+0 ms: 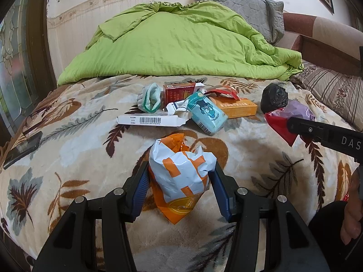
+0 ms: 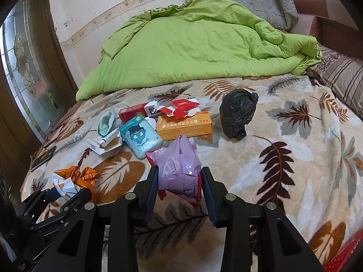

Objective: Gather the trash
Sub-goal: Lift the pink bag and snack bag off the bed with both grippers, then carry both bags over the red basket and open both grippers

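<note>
Start at the far left of the leaf-print blanket (image 1: 68, 149): a dark phone (image 1: 21, 149) lies flat near the edge. Next comes the trash heap. A pale green knitted sock (image 1: 149, 97) lies crumpled at its left side, and in front of it a flat white carton (image 1: 149, 120) with a barcode runs left to right, its right end torn open; whether anything is inside cannot be told. A small white tube (image 2: 110, 135) rests on that carton's torn flaps. Behind stands a red box (image 1: 178, 93), and a torn red-and-white pack (image 2: 183, 108) gapes open on top of the pile. The teal tissue pack (image 1: 207, 112) lies tilted, its long axis running from back-left to front-right. The orange box (image 2: 185, 127) lies flat just beside it, long axis left to right.

Your left gripper (image 1: 180, 181) has its fingers pressed against both sides of the orange-and-white bag (image 1: 181, 170) — crumpled, mouth pointing away from you, long axis along the fingers.

Your right gripper (image 2: 179, 181) is clamped the same way on the purple bag (image 2: 179, 170), with red plastic under it, peak pointing away.

Further right, the knotted black bag (image 2: 237, 113) sits apart — knot towards you. Behind everything lie the green quilt (image 1: 181, 43) and grey pillow (image 1: 245, 11).
</note>
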A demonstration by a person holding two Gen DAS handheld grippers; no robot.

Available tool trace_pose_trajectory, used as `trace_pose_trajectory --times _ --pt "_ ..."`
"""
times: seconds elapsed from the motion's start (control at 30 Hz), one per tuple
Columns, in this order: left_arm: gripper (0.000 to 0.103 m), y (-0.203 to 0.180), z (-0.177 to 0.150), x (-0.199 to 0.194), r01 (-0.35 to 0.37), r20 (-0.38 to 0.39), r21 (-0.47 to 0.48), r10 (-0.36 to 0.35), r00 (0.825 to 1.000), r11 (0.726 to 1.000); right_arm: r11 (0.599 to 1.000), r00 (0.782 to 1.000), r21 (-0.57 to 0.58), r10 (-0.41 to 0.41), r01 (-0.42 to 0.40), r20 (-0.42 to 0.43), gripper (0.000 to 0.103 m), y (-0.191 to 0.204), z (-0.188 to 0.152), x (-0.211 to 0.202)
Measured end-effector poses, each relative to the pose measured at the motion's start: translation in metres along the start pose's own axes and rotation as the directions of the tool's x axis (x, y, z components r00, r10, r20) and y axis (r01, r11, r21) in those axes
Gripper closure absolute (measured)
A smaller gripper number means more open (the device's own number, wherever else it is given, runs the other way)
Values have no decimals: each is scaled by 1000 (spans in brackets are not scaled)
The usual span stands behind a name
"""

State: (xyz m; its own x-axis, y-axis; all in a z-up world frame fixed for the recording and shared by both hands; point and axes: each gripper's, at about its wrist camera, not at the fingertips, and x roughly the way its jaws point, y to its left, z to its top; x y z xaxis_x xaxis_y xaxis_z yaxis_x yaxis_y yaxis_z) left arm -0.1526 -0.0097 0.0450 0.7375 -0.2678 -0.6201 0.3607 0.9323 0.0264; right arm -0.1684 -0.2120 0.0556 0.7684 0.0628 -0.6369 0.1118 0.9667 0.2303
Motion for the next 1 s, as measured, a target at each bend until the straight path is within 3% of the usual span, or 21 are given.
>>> trace_pose_trajectory --times 0.67,1.0 --pt "51 -7 -1 -9 60 26 4 -60 998 998 999 1000 23 24 -24 -5 62 -1 -19 -28" --pt "51 -52 15 -32 218 9 117 -220 975 969 994 999 109 34 -33 -10 62 -33 -33 -70"
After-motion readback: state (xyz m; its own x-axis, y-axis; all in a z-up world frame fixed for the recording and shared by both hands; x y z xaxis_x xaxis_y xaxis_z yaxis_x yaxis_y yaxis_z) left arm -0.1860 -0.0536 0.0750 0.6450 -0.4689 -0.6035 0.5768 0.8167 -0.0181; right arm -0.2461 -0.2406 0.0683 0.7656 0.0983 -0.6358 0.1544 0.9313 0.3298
